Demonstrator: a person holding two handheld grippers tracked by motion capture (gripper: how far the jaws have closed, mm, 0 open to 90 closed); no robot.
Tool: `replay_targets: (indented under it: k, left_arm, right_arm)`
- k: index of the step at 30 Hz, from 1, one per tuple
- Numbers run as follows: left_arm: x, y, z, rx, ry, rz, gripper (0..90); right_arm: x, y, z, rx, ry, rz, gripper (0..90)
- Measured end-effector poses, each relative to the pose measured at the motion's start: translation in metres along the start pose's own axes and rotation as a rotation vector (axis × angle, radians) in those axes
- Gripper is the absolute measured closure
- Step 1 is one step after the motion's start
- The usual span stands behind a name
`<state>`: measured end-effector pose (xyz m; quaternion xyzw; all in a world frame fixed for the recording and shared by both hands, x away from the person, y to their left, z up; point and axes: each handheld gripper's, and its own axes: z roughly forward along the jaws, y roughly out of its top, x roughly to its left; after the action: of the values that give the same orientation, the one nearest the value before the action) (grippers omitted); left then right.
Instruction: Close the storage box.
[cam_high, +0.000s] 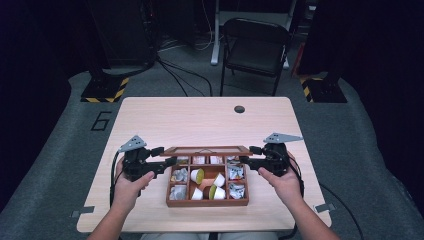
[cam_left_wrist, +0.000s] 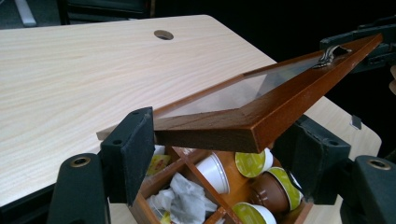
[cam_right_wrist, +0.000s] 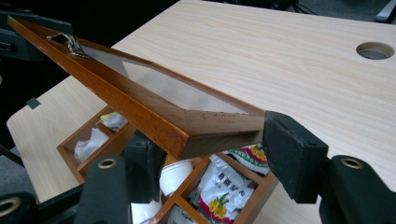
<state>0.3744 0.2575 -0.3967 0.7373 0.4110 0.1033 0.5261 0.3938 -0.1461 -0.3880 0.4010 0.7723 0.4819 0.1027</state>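
In the high view a wooden box (cam_high: 207, 202) sits low in the frame's middle, on the near part of the pale desk (cam_high: 200, 120); its compartments hold white and yellow-green capsules in the centre, crumpled silvery packets at the left and printed sachets at the right; its glass-paned lid (cam_high: 206, 149) stands raised above the back of the box, seen almost edge-on as a thin brown bar; the left tool (cam_high: 170, 162) meets the lid's left end and the right tool (cam_high: 246, 160) its right end, each carried by a hand coming up from the bottom edge; a folding chair (cam_high: 255, 47) stands beyond the desk at the upper middle.

In the left gripper view the lid (cam_left_wrist: 261, 100) runs from lower centre to the upper right, a red-brown frame round clear glass with a small metal handle (cam_left_wrist: 330, 53) near its far end; the left tool (cam_left_wrist: 219, 140) has its padded jaws on either side of the lid's near corner, pressing the frame; below lie white-bodied and brown capsules (cam_left_wrist: 266, 184) with green tops and crumpled wrappers (cam_left_wrist: 184, 203).

In the right gripper view the lid (cam_right_wrist: 140, 100) slants from upper left to centre; the right tool (cam_right_wrist: 210, 154) clamps its near corner between the pads; beneath, a flower-printed sachet (cam_right_wrist: 222, 189) and a white capsule (cam_right_wrist: 175, 175) fill compartments.
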Motion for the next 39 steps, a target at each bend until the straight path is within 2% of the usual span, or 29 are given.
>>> replay_targets:
  k: [5,10,15,20,23,25,31,39]
  left_arm:
    - [-0.003,-0.004,-0.004,0.003,-0.003,-0.009,31.1]
    - [-0.006,-0.008,-0.005,0.021,0.003,-0.006,31.3]
    - [-0.014,-0.021,-0.008,0.038,0.026,0.001,31.4]
    - [-0.018,-0.035,-0.01,0.045,0.026,-0.004,31.9]
    - [-0.02,-0.042,-0.01,0.054,0.039,0.019,31.9]
    - [-0.022,-0.046,-0.009,0.056,0.047,0.019,31.9]
    - [-0.023,-0.058,-0.009,0.063,0.048,0.007,32.6]
    - [-0.021,-0.074,-0.007,0.083,0.053,0.018,32.7]
  right_arm:
    - [0.002,-0.007,-0.004,-0.005,0.004,0.005,42.5]
    - [0.008,-0.015,-0.008,-0.018,-0.016,-0.023,45.2]
    - [0.014,-0.027,-0.011,-0.017,-0.019,-0.025,46.0]
    - [0.018,-0.042,-0.012,-0.008,-0.028,-0.022,45.9]
    - [0.019,-0.05,-0.011,-0.003,-0.025,-0.017,45.9]
    - [0.019,-0.055,-0.01,-0.003,-0.025,-0.015,45.5]
    - [0.022,-0.065,-0.01,0.008,-0.035,-0.017,45.1]
    - [0.022,-0.082,-0.005,0.023,-0.032,-0.027,43.7]
